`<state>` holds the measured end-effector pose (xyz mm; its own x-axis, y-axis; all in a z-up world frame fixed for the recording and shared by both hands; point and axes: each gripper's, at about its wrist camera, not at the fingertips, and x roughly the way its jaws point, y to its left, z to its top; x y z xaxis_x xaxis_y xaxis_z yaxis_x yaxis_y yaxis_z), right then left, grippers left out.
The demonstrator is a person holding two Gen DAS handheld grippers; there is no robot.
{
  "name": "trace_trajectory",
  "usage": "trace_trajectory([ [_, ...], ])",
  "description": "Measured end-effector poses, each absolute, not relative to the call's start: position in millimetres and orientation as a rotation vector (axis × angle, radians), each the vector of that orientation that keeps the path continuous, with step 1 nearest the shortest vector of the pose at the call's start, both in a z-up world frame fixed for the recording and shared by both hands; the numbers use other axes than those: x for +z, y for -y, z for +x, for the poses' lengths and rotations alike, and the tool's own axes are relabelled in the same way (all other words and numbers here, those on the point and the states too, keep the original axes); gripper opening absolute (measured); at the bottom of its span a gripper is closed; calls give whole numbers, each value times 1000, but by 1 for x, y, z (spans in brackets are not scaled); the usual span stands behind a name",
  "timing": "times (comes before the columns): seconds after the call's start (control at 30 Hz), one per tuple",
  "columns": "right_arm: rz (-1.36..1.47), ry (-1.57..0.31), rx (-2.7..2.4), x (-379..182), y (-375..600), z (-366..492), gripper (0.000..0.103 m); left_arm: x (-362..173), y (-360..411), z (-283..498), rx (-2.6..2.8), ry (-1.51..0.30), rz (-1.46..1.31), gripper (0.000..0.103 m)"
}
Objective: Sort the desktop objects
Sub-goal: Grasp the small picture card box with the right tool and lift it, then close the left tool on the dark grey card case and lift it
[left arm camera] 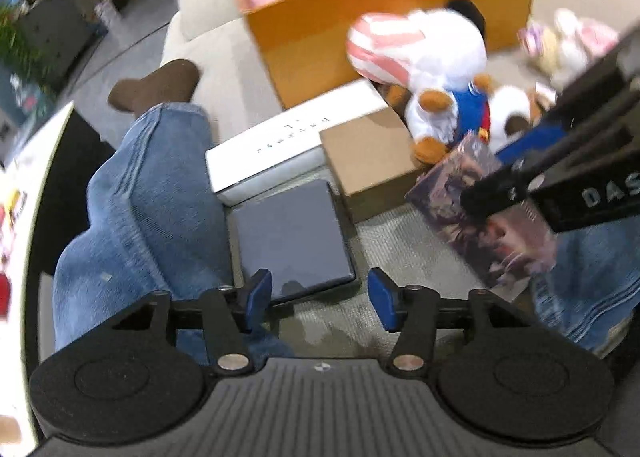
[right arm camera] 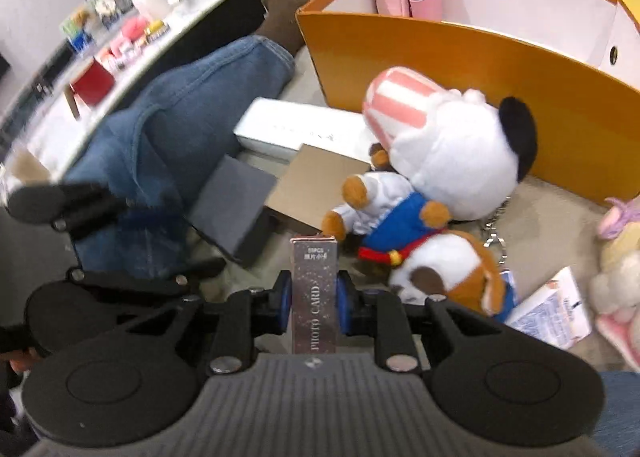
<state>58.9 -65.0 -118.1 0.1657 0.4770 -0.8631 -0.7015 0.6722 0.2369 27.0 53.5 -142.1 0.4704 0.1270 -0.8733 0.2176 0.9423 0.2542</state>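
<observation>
The right tongs, level and pointing forward, clamp a photo card box on edge, while the left tongs hang released above a dark box.

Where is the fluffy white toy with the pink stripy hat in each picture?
Left wrist view: the white plush toy is upper right, in front of the orange box, above the brown cardboard box.
Right wrist view: the white plush toy is right of centre, beyond the photo card box in the right gripper.
Shared landmark: the orange box.
</observation>
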Motion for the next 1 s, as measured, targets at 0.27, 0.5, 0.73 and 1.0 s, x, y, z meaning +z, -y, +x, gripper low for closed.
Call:
trace_trajectory([
  [0.27,-343,-1094,801,-126,77,63,24,-177,-27,34,35,-1093,591,75],
  [0.5,-319,-1124,819,-133,75,76,24,-194,-26,43,50,-1092,680,88],
  [0.73,-332,-1149,847,-138,59,90,27,-186,-29,44,74,-1056,726,66],
  [1.0,-337,-1169,866,-131,55,92,26,-145,-48,32,56,-1011,539,45],
])
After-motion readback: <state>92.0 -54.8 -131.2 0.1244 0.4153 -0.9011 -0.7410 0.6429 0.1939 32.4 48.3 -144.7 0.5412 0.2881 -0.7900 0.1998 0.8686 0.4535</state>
